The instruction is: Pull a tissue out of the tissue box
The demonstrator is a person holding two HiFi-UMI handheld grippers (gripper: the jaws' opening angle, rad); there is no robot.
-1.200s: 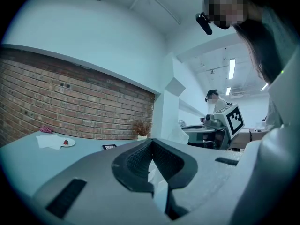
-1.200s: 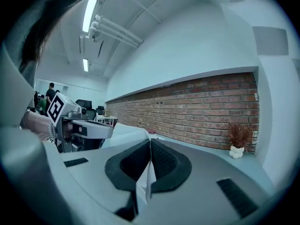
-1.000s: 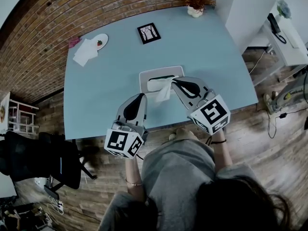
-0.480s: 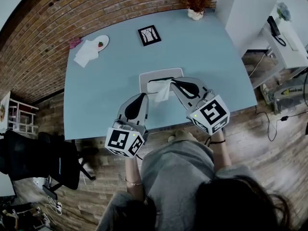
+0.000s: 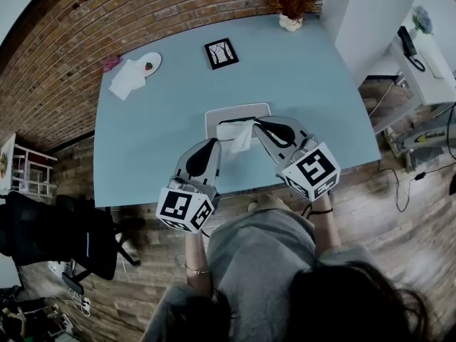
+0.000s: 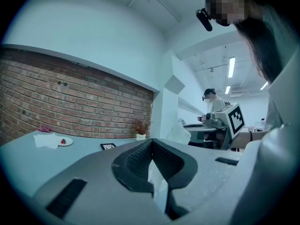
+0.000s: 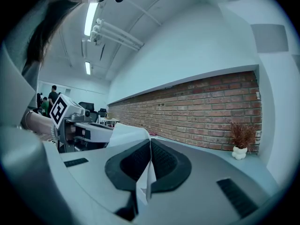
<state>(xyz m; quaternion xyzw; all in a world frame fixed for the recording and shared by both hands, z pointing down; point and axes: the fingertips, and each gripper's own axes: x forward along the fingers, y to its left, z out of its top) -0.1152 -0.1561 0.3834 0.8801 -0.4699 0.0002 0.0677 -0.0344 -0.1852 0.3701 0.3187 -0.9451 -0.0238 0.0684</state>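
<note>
A pale tissue box (image 5: 214,117) lies flat in the middle of the light blue table (image 5: 142,141). A white tissue (image 5: 242,137) rises out of its slot toward the near edge. My right gripper (image 5: 257,123) is shut on the tissue's upper edge just right of the slot. In the right gripper view the tissue (image 7: 123,133) is pinched between the right gripper's (image 7: 150,143) black pads and bulges to the left. My left gripper (image 5: 212,142) hovers near the table's front edge, left of the tissue, shut and holding nothing. Its jaws meet in the left gripper view (image 6: 150,144).
A framed picture (image 5: 221,50) lies beyond the box. A small plate (image 5: 149,62) and white napkins (image 5: 127,79) sit at the far left corner, a potted plant (image 5: 288,11) at the far edge. A black chair (image 5: 68,237) stands left of the person, a white cabinet (image 5: 426,52) at right.
</note>
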